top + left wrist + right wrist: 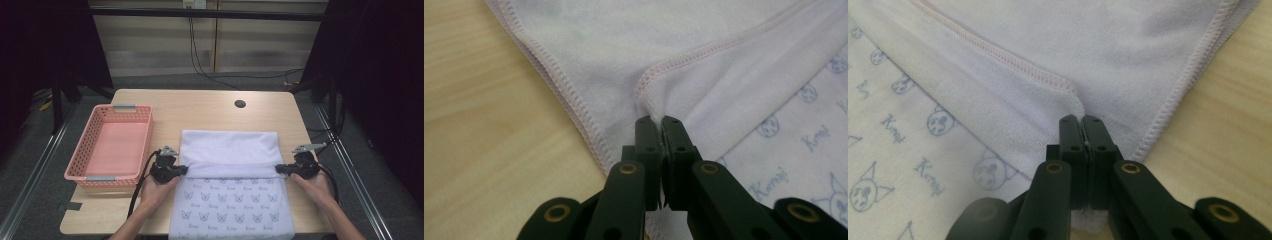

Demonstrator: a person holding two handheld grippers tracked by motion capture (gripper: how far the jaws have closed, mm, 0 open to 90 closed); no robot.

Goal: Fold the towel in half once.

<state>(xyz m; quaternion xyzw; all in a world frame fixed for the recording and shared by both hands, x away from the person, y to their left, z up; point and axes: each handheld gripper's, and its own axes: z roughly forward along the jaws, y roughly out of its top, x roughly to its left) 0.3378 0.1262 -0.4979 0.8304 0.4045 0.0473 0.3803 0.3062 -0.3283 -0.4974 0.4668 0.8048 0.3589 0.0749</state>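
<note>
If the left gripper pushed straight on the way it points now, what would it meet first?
The left gripper is shut on the towel's folded corner, so it would plough into that plain folded layer right away, heading toward the right gripper.

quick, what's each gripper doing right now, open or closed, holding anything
Left gripper: closed, pinching the folded-over edge of the towel.
Right gripper: closed, pinching the same towel's edge on the other side.

Place: a recording lab or test booth is suggested.
Surroundings: black curtains (385,75) are hung at both sides.
Frame: metal rails (30,170) are run along the floor.
Wiring: cables (200,55) are trailed down the panelled wall.
Furniture: one wooden tabletop (210,107) is set centrally.
</note>
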